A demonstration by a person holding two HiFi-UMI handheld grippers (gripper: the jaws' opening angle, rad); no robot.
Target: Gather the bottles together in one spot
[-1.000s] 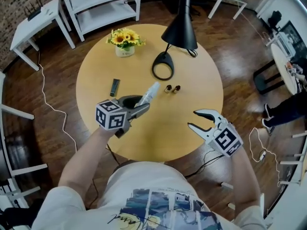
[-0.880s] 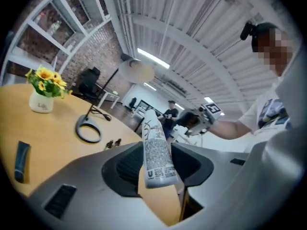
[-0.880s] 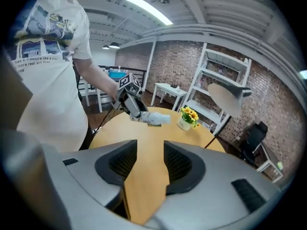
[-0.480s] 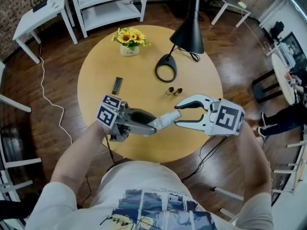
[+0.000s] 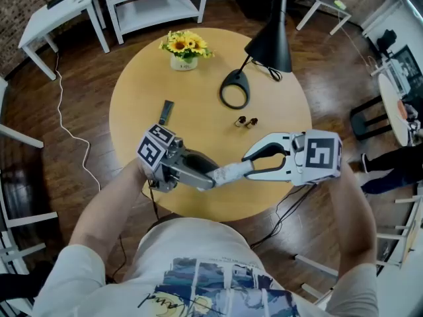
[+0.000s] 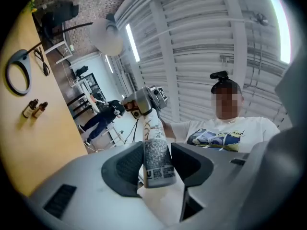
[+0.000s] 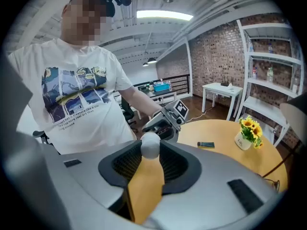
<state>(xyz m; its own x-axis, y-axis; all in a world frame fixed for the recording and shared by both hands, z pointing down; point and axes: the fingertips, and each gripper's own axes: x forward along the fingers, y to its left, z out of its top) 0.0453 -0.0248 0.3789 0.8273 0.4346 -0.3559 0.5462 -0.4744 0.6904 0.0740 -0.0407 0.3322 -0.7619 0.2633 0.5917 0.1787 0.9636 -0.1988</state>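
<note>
In the head view, the left gripper (image 5: 206, 175) at lower centre clamped the base of a white spray bottle (image 5: 231, 173), held level above the near edge of the round table (image 5: 198, 91). The right gripper (image 5: 248, 166), just right of it, had been closing its jaws round the bottle's cap end. Two small brown bottles (image 5: 246, 121) stood together above them, near the lamp base (image 5: 235, 91).

In the left gripper view, the pads gripped the spray bottle (image 6: 156, 150) at centre, and the small brown bottles (image 6: 36, 108) sat at far left.

In the right gripper view, the white cap (image 7: 150, 145) sat pinched between narrow jaws at centre, with the left gripper (image 7: 165, 123) just beyond.
</note>
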